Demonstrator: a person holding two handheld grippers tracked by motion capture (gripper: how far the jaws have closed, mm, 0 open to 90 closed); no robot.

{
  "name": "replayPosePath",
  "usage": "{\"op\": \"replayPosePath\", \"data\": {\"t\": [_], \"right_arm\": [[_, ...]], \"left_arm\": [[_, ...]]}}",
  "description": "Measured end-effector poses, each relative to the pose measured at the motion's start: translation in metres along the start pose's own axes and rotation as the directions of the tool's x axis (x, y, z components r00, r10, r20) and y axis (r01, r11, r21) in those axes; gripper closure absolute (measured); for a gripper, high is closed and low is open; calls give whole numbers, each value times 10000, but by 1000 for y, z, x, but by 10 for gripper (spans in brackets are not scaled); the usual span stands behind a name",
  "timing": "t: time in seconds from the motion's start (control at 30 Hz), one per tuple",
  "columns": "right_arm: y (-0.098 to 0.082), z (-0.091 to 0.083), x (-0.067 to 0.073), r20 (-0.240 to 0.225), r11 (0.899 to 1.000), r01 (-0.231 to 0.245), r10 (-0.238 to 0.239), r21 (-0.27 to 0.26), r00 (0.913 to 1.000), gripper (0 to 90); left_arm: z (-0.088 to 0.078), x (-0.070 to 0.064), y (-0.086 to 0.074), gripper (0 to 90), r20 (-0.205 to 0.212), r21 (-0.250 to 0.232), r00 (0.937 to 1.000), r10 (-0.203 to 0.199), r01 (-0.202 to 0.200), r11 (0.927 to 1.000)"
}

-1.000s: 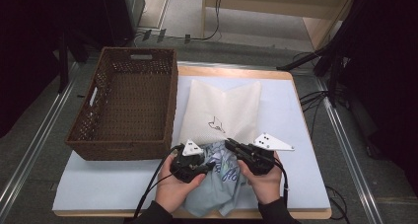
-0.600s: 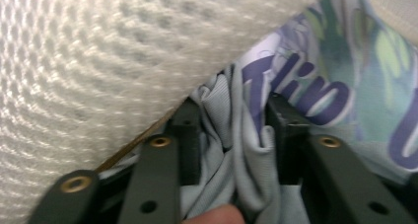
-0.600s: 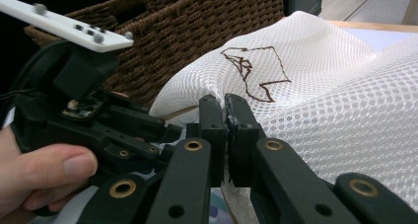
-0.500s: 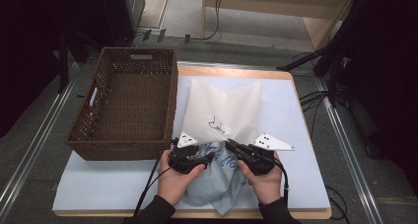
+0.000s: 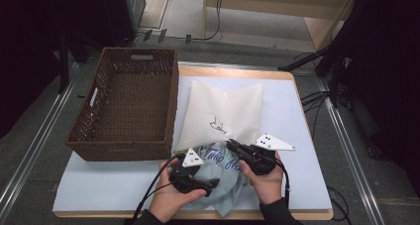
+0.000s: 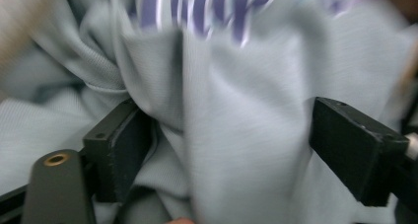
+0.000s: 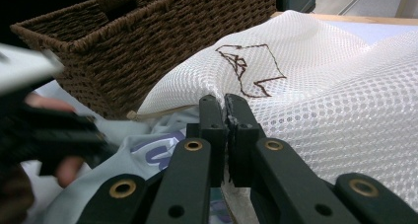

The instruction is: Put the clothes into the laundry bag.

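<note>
**Pale garment at the mouth of a mesh bag**

A soft pale grey-blue knit garment with purple lettering (image 5: 225,178) is seen crumpled at the lower centre of the high view, on the table (image 5: 307,136). The left tool (image 6: 217,150) has just been opening; its jaws stand apart, with folds between them, unpinched. The right tool (image 7: 226,116) is clamped on the edge of a white honeycomb mesh bag (image 5: 223,111). A brown woven wicker basket (image 5: 124,106) sits at the left.

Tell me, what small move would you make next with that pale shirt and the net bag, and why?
Probably close the left gripper on a fresh fold of the shirt and push it deeper into the mesh bag. Its jaws have just been opening and stand apart around loose cloth, while the right gripper is clamped on the bag's edge, and much of the shirt lies outside the bag.
</note>
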State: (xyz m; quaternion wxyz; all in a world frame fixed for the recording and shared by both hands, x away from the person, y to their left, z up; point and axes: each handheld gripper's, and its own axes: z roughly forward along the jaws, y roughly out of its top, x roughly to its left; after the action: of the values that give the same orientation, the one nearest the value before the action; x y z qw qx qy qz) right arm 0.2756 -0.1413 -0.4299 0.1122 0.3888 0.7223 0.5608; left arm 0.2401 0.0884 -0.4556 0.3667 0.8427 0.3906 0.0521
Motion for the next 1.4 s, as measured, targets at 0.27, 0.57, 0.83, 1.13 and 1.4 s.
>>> {"op": "replayPosePath", "data": {"t": [0.27, 0.57, 0.83, 1.13, 1.4], "right_arm": [[1, -1, 3, -95, 10000, 50, -50, -6, 9999, 883], [4, -4, 5, -151, 9998, 154, -155, -93, 9998, 883], [1, -4, -4, 15, 10000, -8, 8, -63, 10000, 882], [1, -4, -6, 99, 10000, -46, 47, -56, 9999, 882], [-1, -2, -5, 77, 10000, -65, 65, 13, 9999, 882]], "left_arm": [[-1, 3, 9, 749, -641, -476, 9950, -761, 731, 9962], [6, 17, 24, 641, -1435, -1813, 9744, -1728, 1458, 9726], [-17, 9, 15, 345, -977, -1779, 9931, -643, 461, 9830], [-47, -3, -5, 614, -638, -2208, 9963, -570, 416, 9744], [-19, -19, -7, 869, -453, -1688, 9990, -51, -26, 9856]]}}
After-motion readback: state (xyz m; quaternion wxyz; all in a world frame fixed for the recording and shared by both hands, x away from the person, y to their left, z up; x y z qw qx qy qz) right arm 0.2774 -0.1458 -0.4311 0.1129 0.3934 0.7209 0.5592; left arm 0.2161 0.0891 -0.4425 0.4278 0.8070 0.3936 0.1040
